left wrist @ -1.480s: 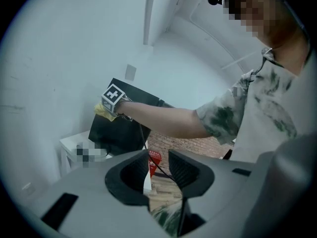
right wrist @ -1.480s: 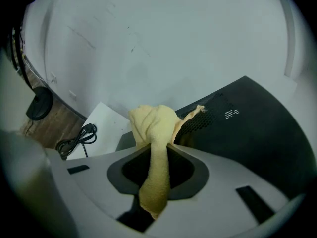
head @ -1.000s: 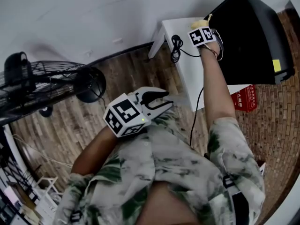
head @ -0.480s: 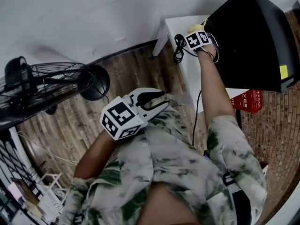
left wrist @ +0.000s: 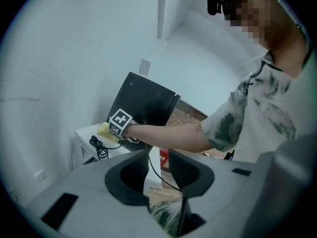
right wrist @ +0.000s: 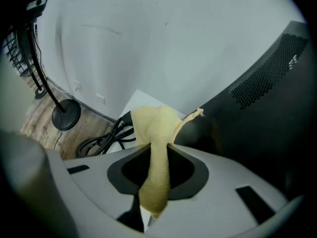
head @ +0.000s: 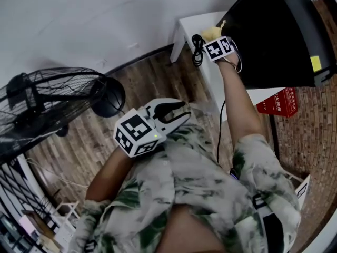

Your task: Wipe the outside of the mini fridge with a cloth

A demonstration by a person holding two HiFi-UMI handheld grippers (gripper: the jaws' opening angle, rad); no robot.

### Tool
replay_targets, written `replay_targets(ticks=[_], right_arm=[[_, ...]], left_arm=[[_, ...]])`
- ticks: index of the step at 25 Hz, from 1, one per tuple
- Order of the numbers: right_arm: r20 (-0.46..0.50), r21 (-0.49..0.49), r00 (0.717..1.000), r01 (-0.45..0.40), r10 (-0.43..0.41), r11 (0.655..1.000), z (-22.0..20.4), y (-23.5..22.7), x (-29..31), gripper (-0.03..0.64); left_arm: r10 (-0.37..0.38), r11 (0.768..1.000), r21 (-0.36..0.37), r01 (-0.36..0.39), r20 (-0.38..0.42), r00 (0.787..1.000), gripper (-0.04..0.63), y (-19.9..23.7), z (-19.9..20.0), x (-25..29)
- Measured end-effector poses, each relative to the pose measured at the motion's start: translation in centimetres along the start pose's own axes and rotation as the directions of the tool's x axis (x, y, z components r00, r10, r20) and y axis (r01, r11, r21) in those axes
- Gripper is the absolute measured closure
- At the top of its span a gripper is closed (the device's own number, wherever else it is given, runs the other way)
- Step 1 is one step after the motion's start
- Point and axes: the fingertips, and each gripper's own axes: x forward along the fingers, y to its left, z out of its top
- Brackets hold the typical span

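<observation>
- The right gripper view alone showed the right gripper (right wrist: 157,157) with its jaws clamped on the bunched pale yellow cloth (right wrist: 154,128), which lay at the black mini fridge's (right wrist: 270,103) vented side.
- Only the head view showed the whole fridge standing on the white table (head: 210,83), with a red box (head: 278,103) below it.
- The left gripper view showed the left gripper (left wrist: 158,165) with its jaws apart, holding nothing, near the person's shirt.

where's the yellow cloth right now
Head view, upper right: the yellow cloth is clamped in the right gripper, beside the mini fridge, over the white table.
</observation>
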Motion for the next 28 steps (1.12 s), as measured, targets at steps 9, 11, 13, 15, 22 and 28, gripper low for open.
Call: replay_targets(ticks=[9, 11, 13, 15, 22, 28], right_arm=[[0.144, 0.115, 0.987, -0.094, 0.077, 0.989, -3.0, 4.0, -7.0, 0.522], [0.164, 0.149, 0.982, -0.122, 0.097, 0.981, -4.4, 5.2, -8.3, 0.522], [0.192, 0.191, 0.974, -0.157, 0.120, 0.969, -5.8, 6.3, -9.7, 0.522], [0.243, 0.223, 0.959, -0.199, 0.143, 0.954, -6.6, 7.4, -11.6, 0.522], [0.419, 0.365, 0.878, -0.396, 0.231, 0.842, -10.2, 11.7, -19.4, 0.522], [0.550, 0.437, 0.794, -0.538, 0.259, 0.720, -14.6, 14.6, -25.5, 0.522]], left_arm=[[-0.067, 0.996, 0.052, 0.069, -0.035, 0.997, 0.460, -2.3, -1.1, -0.9], [-0.079, 0.995, 0.060, 0.081, -0.043, 0.996, 0.460, -2.9, -1.4, -1.2], [-0.090, 0.993, 0.069, 0.094, -0.051, 0.995, 0.460, -3.6, -1.8, -1.4], [-0.104, 0.991, 0.075, 0.108, -0.059, 0.993, 0.460, -4.3, -2.1, -1.6], [-0.160, 0.983, 0.075, 0.166, -0.074, 0.984, 0.460, -7.0, -3.7, -2.5], [-0.173, 0.980, 0.085, 0.181, -0.095, 0.980, 0.460, -8.2, -5.2, -2.6]])
